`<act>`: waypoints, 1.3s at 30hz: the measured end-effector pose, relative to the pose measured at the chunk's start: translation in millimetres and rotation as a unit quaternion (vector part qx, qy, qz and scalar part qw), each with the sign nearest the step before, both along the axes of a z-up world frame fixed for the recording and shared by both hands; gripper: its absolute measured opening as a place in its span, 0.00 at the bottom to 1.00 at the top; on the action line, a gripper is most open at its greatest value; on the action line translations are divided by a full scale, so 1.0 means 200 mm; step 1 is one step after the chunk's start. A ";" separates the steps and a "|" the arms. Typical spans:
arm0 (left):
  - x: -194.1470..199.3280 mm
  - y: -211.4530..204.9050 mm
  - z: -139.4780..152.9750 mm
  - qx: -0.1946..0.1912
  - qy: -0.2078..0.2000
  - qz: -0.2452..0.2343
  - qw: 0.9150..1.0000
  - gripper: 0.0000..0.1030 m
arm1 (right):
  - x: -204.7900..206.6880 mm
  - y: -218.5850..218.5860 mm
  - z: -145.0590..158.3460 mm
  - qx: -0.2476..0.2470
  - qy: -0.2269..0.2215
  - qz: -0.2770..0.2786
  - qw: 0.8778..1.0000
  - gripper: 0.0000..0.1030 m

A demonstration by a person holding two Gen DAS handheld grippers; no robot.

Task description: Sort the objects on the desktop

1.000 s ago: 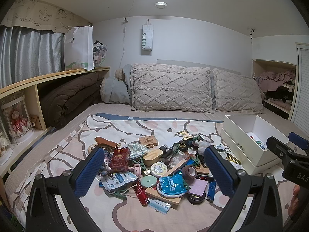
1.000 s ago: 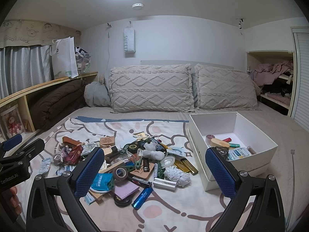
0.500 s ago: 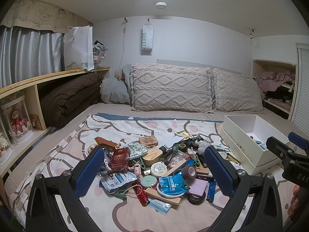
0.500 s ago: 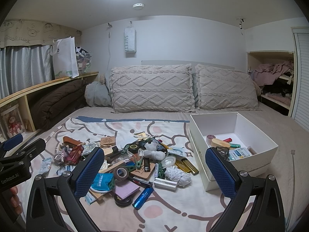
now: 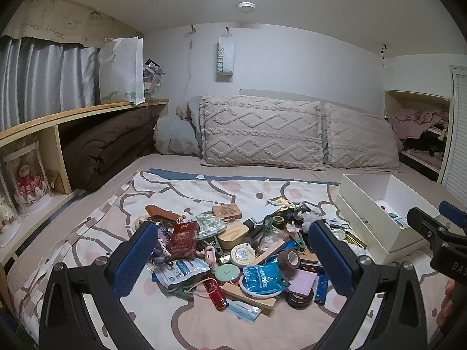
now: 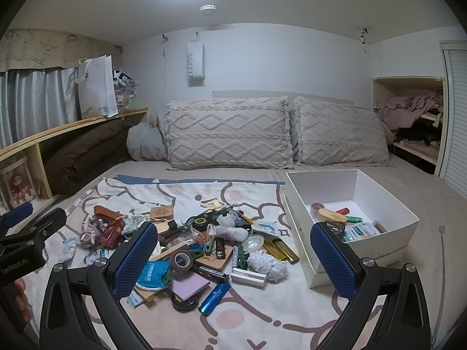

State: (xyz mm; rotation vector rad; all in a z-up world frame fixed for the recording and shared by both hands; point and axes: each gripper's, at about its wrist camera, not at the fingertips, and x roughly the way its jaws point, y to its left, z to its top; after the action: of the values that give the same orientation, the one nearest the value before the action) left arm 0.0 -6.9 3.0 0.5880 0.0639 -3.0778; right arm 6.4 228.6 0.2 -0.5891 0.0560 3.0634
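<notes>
Nothing has moved since half a second ago: both of our grippers still hover above the bed, and the clutter lies as it did. Our left gripper (image 5: 233,250) has its blue-padded fingers (image 5: 135,258) spread wide, holding nothing, above the near left part of the heap of small desktop objects (image 5: 242,248) on the cartoon-print bedsheet (image 5: 186,192). In the heap we can make out a red cardboard packet (image 5: 184,239), a brown roll of tape (image 5: 289,259), a blue foil pouch (image 5: 261,276), a lilac pad of sticky notes (image 5: 302,281) and a red lighter (image 5: 215,291). Our right gripper (image 6: 235,252) is also spread wide and empty, its left finger over the heap and its right finger (image 6: 332,258) in front of the open white cardboard box (image 6: 294,186), which stands just right of the heap and already holds several small items. Two beige knitted pillows (image 6: 230,131) lean against the wall behind.
</notes>
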 end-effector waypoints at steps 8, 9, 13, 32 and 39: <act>-0.03 -0.02 -0.02 0.002 -0.007 0.010 1.000 1.00 | -0.02 0.05 -0.03 -0.003 -0.005 -0.012 1.000 1.00; -0.03 -0.02 -0.03 0.002 -0.008 0.012 1.000 1.00 | -0.03 0.06 -0.03 -0.004 -0.007 -0.016 1.000 1.00; -0.06 -0.09 -0.05 0.005 -0.014 0.032 0.999 1.00 | -0.06 0.12 -0.07 -0.008 -0.014 -0.028 0.999 1.00; -0.23 -0.50 -0.27 0.029 -0.070 0.147 0.986 1.00 | -0.25 0.26 -0.30 -0.021 -0.079 -0.068 0.994 1.00; -0.27 -0.60 -0.36 0.048 -0.096 0.169 0.980 1.00 | -0.31 0.26 -0.39 -0.021 -0.106 -0.063 0.992 1.00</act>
State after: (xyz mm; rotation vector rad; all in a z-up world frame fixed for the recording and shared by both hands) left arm -54.6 -127.5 -69.2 0.7848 0.2820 -2.6883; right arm -56.6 280.0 -78.3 -0.8732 0.1490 2.8660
